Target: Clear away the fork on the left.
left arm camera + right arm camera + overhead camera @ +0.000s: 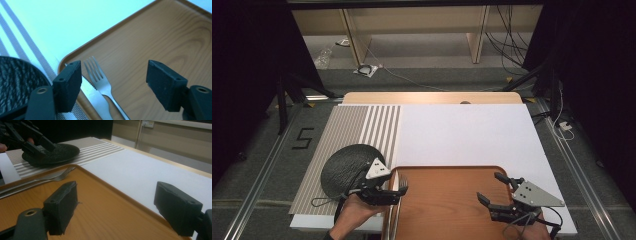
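Note:
A silver fork (100,77) lies inside the left edge of a wooden tray (160,37), tines pointing away. A knife (93,96) lies beside it, along the tray's rim. My left gripper (116,75) hovers open just above them; the fork sits near its left jaw and nothing is held. In the high view the left gripper (396,192) is at the tray's (447,210) left rim, by the fork (402,185). My right gripper (488,186) stands open over the tray's right part. From the right gripper (117,195), the fork (53,178) lies far left.
A black textured plate (349,167) rests on a striped placemat (357,132), left of the tray and close behind the left gripper. A white sheet (472,132) covers the table beyond the tray. The table's wooden far edge (432,97) borders open floor with cables.

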`<state>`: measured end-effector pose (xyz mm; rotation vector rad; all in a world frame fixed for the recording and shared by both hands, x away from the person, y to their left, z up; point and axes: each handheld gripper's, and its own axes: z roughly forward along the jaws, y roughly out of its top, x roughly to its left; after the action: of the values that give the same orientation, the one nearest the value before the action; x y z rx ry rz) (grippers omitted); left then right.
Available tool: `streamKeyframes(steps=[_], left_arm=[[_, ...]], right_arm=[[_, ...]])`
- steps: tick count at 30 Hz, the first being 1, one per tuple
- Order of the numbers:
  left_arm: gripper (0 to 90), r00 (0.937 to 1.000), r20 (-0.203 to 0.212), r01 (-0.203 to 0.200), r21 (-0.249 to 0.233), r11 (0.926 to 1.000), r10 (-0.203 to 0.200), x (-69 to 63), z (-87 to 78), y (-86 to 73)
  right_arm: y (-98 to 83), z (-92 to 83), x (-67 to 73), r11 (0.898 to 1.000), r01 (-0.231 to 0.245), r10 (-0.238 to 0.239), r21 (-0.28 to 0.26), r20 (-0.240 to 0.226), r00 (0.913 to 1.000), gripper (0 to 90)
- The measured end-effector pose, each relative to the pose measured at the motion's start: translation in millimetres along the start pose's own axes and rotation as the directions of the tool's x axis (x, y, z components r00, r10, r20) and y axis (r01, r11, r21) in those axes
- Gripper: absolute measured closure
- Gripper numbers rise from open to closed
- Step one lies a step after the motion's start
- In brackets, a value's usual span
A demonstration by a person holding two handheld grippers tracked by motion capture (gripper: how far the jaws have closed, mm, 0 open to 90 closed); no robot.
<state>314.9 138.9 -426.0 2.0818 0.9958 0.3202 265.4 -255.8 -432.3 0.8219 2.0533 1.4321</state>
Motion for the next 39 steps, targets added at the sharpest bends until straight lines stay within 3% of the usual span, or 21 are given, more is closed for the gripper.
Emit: streamKeyframes(steps=[5,6,17,39], left_arm=[[23.5,0.9986,-0.024,0.045,-0.042,0.9981,-0.046,6.4,-6.8,-2.4],[23.5,0.9974,-0.037,0.059,-0.069,0.9958,-0.062,9.4,-9.8,-3.6],[23.5,0.9886,-0.084,0.112,-0.143,0.9833,-0.125,22.9,-22.4,-13.9],[21.4,0.9680,-0.136,0.186,-0.177,0.9665,-0.211,39.6,-40.1,-32.4]], right_arm=[[0.1,-0.3,-0.3,1.000,-0.002,0.002,-0.001,0.001,1.0000,19.9],[0.1,-0.4,-0.3,1.000,-0.002,0.002,-0.001,0.000,1.0000,19.9],[0.0,-1.0,-1.3,1.000,-0.007,0.007,-0.009,0.001,1.0000,19.8],[-0.3,-4.1,-5.5,0.998,-0.051,0.051,-0.036,-0.001,0.9987,19.4]])
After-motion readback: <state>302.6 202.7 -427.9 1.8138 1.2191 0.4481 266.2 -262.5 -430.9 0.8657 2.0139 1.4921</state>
